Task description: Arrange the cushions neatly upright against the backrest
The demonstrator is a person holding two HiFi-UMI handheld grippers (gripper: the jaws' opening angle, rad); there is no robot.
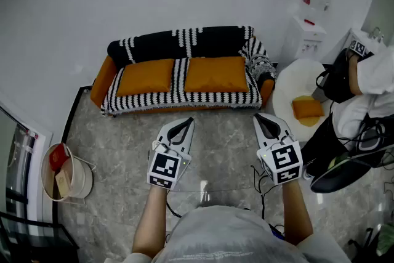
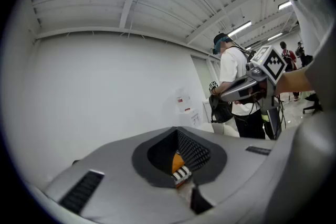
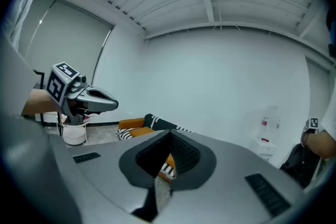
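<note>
Two orange cushions, the left cushion (image 1: 144, 76) and the right cushion (image 1: 215, 73), lie on the seat of the sofa (image 1: 103, 80), side by side below its striped backrest (image 1: 184, 41). They look slumped rather than upright. A third cushion (image 1: 306, 109) rests on a white round seat (image 1: 289, 80) just right of the sofa.

Your left gripper (image 1: 186, 123) and right gripper (image 1: 260, 117) hang in front of the sofa, apart from it, jaws closed together on nothing.

Judged step: approach. Open the jaws before you reach the sofa, take each cushion by its top edge, and stand it with its back flat against the backrest.

The floor (image 1: 215, 132) in front of the sofa is open. A bucket (image 1: 64, 172) stands to the sofa's front left. A person (image 1: 369, 77) stands right of the sofa, beyond the white seat, so keep that reach narrow.
</note>
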